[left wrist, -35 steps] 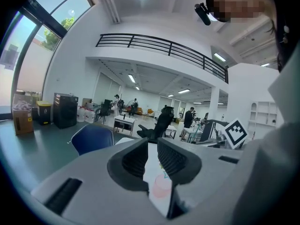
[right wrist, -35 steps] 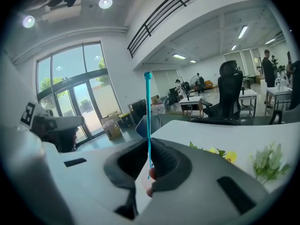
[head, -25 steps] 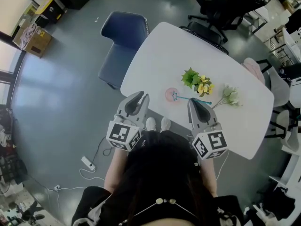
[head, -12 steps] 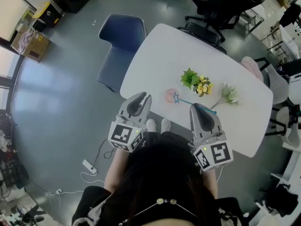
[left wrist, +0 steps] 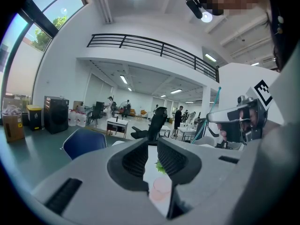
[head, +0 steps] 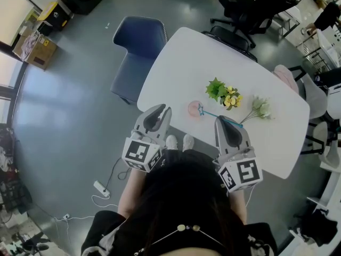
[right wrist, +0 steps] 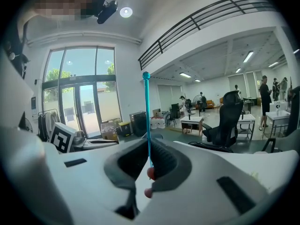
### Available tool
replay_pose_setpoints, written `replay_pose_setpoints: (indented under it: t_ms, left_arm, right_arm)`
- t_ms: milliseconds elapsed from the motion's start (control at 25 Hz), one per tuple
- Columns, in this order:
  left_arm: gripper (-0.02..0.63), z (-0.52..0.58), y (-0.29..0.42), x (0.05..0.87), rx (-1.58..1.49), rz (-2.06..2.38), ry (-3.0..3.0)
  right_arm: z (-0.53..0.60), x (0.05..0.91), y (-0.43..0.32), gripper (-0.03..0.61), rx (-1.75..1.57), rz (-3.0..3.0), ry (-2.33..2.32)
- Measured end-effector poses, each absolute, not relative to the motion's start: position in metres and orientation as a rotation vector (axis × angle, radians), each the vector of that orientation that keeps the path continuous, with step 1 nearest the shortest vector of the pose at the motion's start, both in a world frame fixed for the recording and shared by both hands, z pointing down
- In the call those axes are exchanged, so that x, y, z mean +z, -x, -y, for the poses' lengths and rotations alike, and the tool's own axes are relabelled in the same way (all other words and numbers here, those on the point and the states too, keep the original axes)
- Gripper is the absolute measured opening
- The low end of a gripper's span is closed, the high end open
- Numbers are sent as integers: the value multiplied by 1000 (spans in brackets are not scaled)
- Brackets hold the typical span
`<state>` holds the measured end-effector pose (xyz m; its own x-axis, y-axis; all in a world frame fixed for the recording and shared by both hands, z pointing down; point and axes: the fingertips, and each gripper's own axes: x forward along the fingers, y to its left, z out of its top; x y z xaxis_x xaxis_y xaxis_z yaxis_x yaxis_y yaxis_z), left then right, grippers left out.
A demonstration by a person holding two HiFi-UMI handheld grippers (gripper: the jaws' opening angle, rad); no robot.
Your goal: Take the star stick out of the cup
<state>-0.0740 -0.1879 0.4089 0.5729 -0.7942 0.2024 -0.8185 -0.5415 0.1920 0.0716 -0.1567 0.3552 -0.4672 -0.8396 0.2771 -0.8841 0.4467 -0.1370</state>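
A pink cup (head: 194,109) stands near the front edge of the white table (head: 181,63). The teal star stick (head: 212,114) slants from its star, at the cup's right rim, back to my right gripper (head: 224,122). That gripper is shut on the stick's shaft. In the right gripper view the stick (right wrist: 147,121) rises straight up between the jaws of the right gripper (right wrist: 149,161), and its star end is hidden below them. My left gripper (head: 160,112) hovers left of the cup, off the table's edge. It is open by a narrow gap and holds nothing. The cup (left wrist: 161,189) shows through that gap.
Green and yellow artificial flowers (head: 224,94) and a white sprig (head: 259,108) lie just behind and to the right of the cup. A blue chair (head: 136,41) stands left of the table, and a black office chair (head: 234,36) at its far side.
My right gripper has drawn back a little toward me with the stick. The star has shifted from over the cup's middle to its right rim. The left gripper has hardly moved.
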Motion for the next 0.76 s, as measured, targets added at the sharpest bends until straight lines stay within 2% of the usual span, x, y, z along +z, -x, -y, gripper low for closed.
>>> replay_pose_setpoints:
  t_ms: [760]
  left_arm:
    - [63,189,77,406,126,1354,-2536]
  right_arm:
    - [161,363,-79,18,414,2498,-1554]
